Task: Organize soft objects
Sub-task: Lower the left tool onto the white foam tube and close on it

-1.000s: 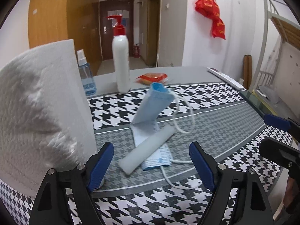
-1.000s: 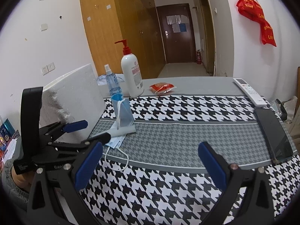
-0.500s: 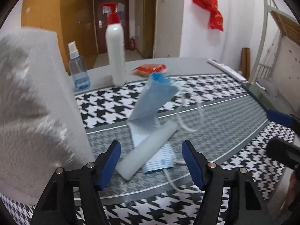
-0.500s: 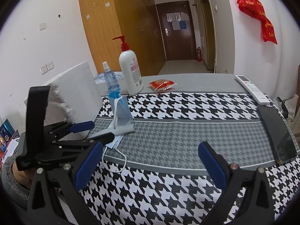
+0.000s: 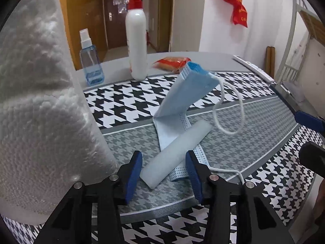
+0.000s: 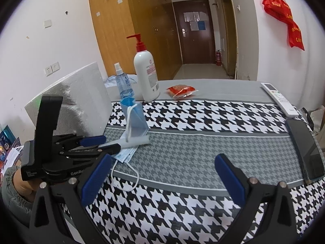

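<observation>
A pale white foam strip lies slantwise on a light blue face mask on the houndstooth table cover. Half of the mask is folded upright, and its ear loop hangs to the right. My left gripper is low over the strip's near end. Its jaws are closing, with the strip's end and a mask corner between them and gaps still showing at both pads. In the right wrist view, the left gripper reaches at the mask. My right gripper stands open over the cover, holding nothing.
A big paper towel roll stands close on the left. At the back are a spray bottle, a pump bottle and a red packet. A phone and a remote lie along the right edge.
My left gripper has moved forward and down to the strip, and its jaws have narrowed around the strip's near end. The right gripper has stayed put.
</observation>
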